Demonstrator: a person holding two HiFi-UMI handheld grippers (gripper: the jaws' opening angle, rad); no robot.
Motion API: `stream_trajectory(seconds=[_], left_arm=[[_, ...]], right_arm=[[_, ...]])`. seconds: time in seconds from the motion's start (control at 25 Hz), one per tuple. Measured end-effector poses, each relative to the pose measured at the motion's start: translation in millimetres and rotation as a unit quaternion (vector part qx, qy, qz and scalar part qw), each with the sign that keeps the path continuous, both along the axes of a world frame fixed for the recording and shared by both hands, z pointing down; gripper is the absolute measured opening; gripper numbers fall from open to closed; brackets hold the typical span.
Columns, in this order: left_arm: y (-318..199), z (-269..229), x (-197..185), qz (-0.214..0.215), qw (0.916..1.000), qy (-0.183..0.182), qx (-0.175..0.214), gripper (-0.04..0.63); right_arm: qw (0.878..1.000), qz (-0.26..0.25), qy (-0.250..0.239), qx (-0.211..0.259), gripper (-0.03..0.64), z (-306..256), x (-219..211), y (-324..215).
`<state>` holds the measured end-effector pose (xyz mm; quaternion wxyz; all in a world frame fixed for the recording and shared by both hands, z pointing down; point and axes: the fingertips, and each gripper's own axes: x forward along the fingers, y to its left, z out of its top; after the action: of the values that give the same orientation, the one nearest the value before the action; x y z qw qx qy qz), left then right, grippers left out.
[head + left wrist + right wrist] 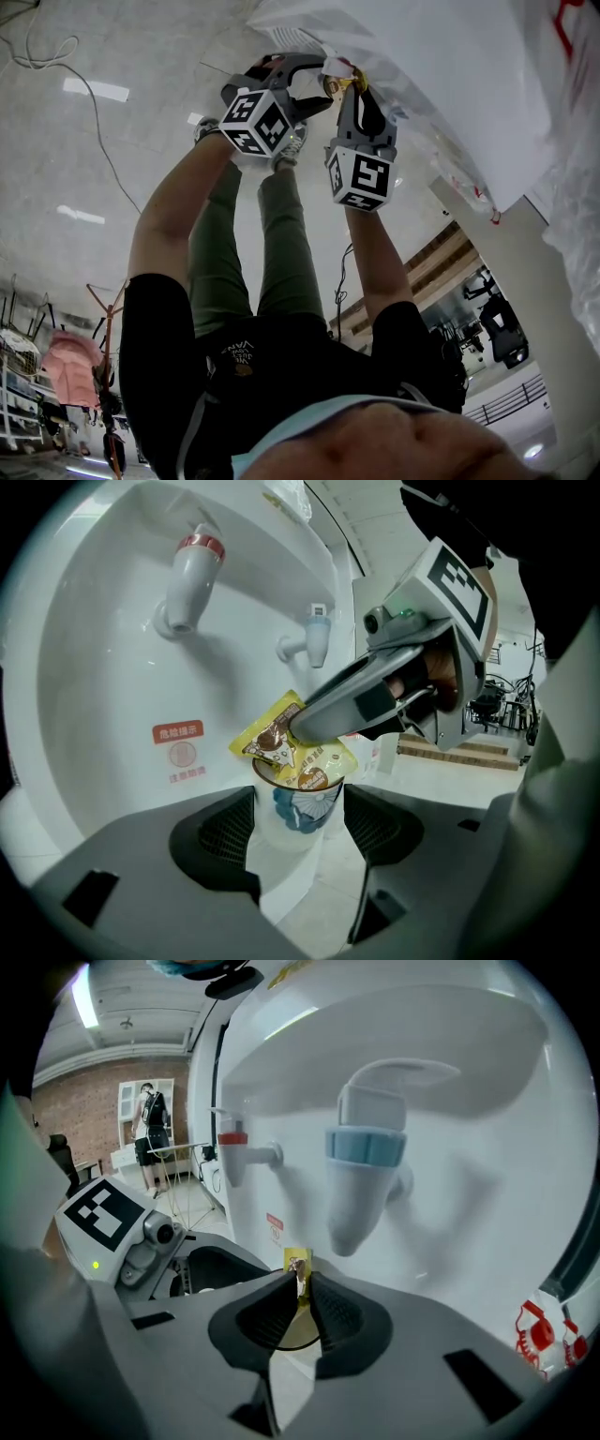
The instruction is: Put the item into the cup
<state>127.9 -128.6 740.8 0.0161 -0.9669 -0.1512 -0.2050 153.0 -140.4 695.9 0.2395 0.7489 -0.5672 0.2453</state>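
Bright, even indoor light is seen throughout. Soft shadows are cast on the white dispenser (pixel 103 714) behind the left tongs (pixel 298 810). Strip-light glare is reflected off the floor (pixel 56 141) to their left. Both gripper views are bowed at the edges and darkened in the corners, and the near tong bodies are blurred.

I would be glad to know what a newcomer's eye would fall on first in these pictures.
The bright yellow sachet stands out first: the right tool pinches it at the mouth of a paper cup, which the left tool clamps from both sides. Behind them curves a white water dispenser, with a red tap at upper left and a blue tap to its right in the left gripper view.
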Motion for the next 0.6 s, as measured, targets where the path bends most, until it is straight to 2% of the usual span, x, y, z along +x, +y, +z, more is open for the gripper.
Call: stream_trajectory(seconds=[0.32,0.6], left_arm=[[-1,0,-2,-0.002,1.0,0.0,-0.001,0.304],[0,0,0,0.0,1.0,0.002,-0.003,0.304]], right_arm=[[0.999,-0.025,0.015,-0.044,0.054,13,0,-2],[0.997,-0.033,0.012,-0.062,0.054,23,3,-5]])
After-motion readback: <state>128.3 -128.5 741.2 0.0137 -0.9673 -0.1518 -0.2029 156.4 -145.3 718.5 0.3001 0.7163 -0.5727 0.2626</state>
